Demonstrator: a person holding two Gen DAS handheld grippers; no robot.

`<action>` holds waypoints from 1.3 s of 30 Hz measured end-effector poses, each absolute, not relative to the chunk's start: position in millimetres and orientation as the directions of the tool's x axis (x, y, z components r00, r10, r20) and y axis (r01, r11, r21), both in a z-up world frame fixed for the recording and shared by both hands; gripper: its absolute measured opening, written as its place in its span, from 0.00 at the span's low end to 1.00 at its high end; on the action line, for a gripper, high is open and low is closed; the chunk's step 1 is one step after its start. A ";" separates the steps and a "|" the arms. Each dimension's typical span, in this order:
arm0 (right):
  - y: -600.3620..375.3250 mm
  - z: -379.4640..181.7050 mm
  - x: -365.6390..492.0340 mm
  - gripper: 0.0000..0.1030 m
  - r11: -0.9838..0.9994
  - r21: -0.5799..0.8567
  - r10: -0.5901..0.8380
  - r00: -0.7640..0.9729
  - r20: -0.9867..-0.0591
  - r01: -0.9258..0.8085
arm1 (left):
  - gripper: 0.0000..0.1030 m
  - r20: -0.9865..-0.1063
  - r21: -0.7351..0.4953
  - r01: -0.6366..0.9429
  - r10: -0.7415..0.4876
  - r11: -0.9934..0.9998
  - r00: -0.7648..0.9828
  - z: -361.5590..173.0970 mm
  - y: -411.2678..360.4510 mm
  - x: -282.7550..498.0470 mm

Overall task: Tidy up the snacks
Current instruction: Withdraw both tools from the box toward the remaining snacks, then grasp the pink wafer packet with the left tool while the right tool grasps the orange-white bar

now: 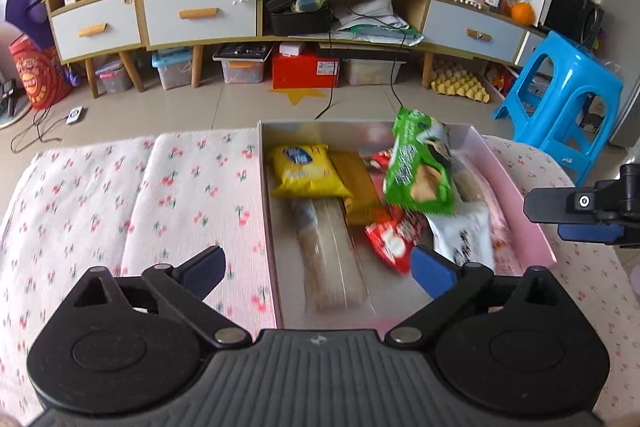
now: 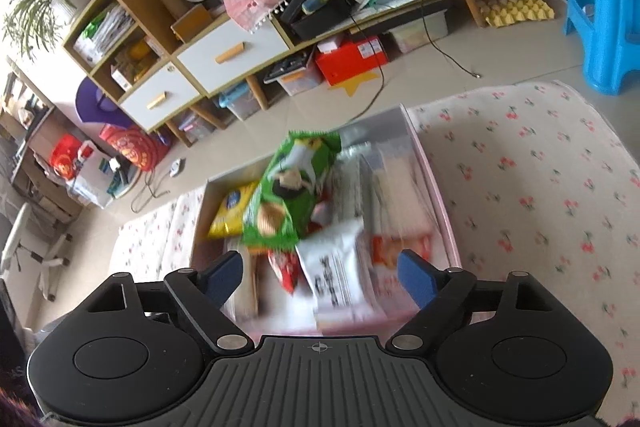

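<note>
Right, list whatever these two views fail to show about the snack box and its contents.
- White packet: right wrist view, print motion-blurred, unreadable.
- Red packet: left wrist view, partly under the green bag and white packet, label unclear.
- Pink box: near wall hidden behind the left gripper body.
- Long clear packet: contents smeared by blur; top under the yellow bag.
- Box floor: mostly covered by snacks in both views.

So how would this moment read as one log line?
left gripper: open, empty | right gripper: open, empty | green snack bag: atop box pile
</note>
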State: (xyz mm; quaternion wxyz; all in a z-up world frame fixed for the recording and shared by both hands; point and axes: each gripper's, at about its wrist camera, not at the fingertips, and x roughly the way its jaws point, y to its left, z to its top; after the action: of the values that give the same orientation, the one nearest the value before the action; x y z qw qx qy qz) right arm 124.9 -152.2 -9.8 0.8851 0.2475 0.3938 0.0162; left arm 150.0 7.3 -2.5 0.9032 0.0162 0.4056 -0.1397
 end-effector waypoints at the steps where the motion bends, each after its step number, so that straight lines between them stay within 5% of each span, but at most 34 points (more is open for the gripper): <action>1: -151.3 -9.2 119.2 0.85 0.879 0.447 0.222 0.688 -0.691 0.166 | 0.97 -0.741 -0.081 0.265 -0.236 0.961 0.629 -2.3 7.6 145.8; 26: -123.5 -33.6 38.8 0.91 0.977 0.208 0.128 0.653 -0.746 0.046 | 0.99 -0.785 -0.090 0.212 -0.200 0.973 0.586 -26.5 15.4 74.0; 32: -126.0 -46.4 37.3 0.91 0.983 0.180 0.113 0.631 -0.768 0.043 | 0.92 -0.774 -0.117 0.242 -0.242 0.963 0.585 -33.9 11.0 70.3; 39: -132.2 -54.2 44.4 0.91 0.985 0.163 0.094 0.609 -0.787 0.060 | 0.71 -0.786 -0.172 0.268 -0.296 0.948 0.543 -43.9 1.4 73.7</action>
State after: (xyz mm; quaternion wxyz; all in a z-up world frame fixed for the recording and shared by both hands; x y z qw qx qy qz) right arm 44.4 -132.2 -54.2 0.8929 0.0867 0.4418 0.0096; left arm 73.7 1.4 -43.9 0.8783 -0.0154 0.4501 -0.1606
